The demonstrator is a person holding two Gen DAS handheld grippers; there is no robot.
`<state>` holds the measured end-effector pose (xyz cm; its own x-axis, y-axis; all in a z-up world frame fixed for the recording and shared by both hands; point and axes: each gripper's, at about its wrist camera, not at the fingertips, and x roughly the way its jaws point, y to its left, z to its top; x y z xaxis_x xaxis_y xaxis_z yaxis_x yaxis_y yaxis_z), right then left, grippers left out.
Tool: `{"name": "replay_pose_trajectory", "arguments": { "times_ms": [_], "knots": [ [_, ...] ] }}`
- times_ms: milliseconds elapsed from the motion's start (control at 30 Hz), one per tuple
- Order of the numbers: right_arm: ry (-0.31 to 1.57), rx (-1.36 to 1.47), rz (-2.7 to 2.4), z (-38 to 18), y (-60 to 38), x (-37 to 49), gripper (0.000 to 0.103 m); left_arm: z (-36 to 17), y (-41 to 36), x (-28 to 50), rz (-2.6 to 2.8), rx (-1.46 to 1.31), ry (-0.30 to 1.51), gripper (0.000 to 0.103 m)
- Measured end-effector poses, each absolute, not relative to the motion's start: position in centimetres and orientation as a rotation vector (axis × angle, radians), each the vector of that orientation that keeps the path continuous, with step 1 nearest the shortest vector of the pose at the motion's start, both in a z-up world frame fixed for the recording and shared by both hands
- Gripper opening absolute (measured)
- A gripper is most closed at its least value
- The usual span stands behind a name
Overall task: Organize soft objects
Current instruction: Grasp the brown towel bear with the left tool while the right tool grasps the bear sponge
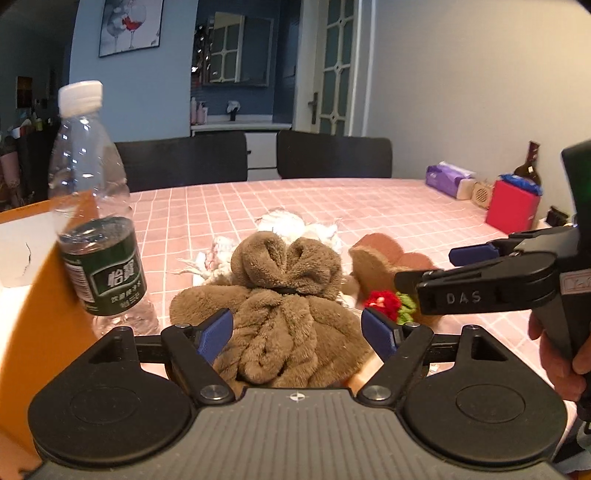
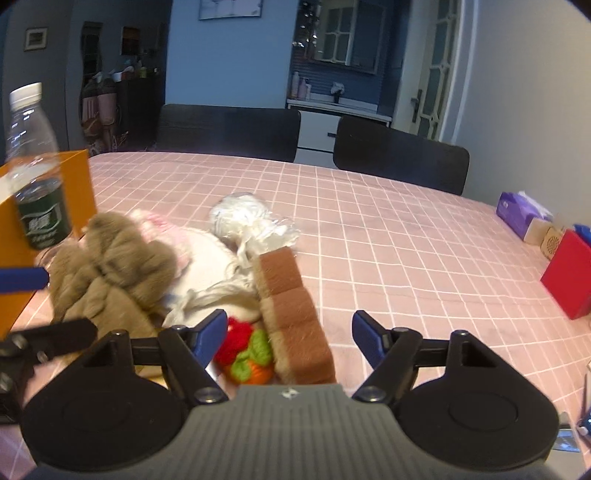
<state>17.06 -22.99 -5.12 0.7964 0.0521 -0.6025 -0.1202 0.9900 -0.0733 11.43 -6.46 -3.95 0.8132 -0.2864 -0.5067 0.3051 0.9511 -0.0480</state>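
Soft objects, unsorted: a brown plush bundle (image 1: 280,295), a white knitted piece (image 2: 210,258), a toast-shaped plush (image 2: 295,317) and a red-and-green crocheted piece (image 2: 243,350) are heaped near the middle of the pink checked table (image 2: 406,240); nothing is seen stowed in the orange box (image 2: 79,184) at left, beside a water bottle (image 1: 92,206). Left gripper (image 1: 297,330): jaws wide, straddling the bundle, tilted down, nothing clamped. Right gripper (image 2: 290,332): jaws apart over the toast plush, unheld, angled downward.

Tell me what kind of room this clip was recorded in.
Most likely a home dining room. A table under a pink checked tablecloth has dark dining chairs pushed in on its far side, a framed wine-glass picture hangs on the blue wall, and a sideboard with bottles stands behind.
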Motion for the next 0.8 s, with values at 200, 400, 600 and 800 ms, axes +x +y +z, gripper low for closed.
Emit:
{"name": "replay_pose_trajectory", "arguments": {
  "times_ms": [200,400,600,800],
  "knots": [
    [0.664,-0.085,0.117,-5.9,-23.0,18.9,0.066,-3.8,-7.5,13.3,-0.261,0.051,0.516,0.093],
    [0.69,-0.062,0.126,-6.8,-23.3,19.5,0.059,-4.2,-9.9,14.1,-0.263,0.196,0.496,0.093],
    [0.69,-0.048,0.124,-6.8,-23.4,19.4,0.046,-5.1,-11.1,15.2,-0.236,0.275,0.52,0.092],
    [0.681,-0.06,0.12,-6.6,-23.3,19.1,0.037,-5.2,-11.2,15.0,-0.242,0.284,0.51,0.07]
  ]
}}
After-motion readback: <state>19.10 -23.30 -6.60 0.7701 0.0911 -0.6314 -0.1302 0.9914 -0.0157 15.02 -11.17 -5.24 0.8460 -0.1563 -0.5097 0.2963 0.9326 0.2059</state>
